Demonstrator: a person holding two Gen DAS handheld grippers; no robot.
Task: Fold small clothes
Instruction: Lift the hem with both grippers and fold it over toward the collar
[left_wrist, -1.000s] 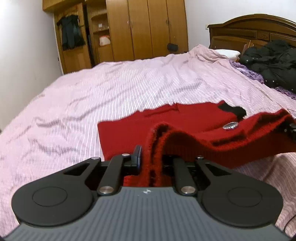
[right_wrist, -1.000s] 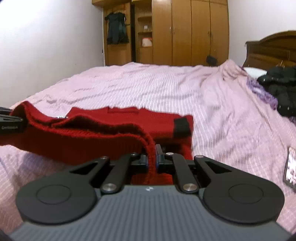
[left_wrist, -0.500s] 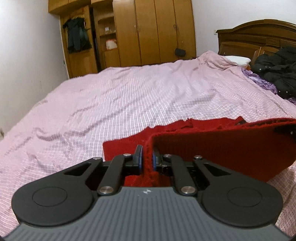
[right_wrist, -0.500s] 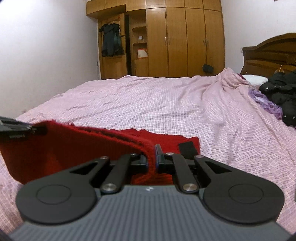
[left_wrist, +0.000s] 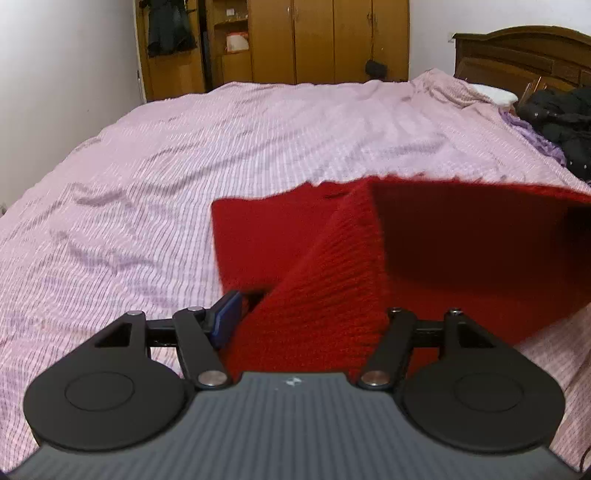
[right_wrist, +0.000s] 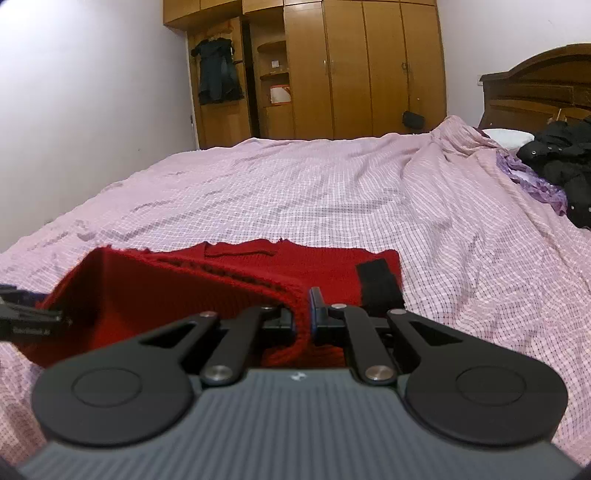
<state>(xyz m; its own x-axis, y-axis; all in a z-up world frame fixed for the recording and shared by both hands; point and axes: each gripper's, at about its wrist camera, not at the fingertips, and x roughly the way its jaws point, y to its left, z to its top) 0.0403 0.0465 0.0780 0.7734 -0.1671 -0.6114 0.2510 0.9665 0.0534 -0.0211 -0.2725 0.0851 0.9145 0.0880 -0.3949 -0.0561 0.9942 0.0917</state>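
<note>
One raised edge of the red knitted garment (right_wrist: 229, 280) was stretched crosswise between both grippers: clamped by the right gripper (right_wrist: 303, 314), released by the left gripper's (left_wrist: 310, 314) opening jaws.

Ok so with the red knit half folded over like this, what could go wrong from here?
1. The left hand-held gripper is opening around the red sweater while the right hand-held gripper pinches its corner; the raised flap may drop skewed, edges mismatched.
2. The freed knit could snag on the left fingers.
3. The wrinkled pink bedsheet may leave the fold uneven.
</note>
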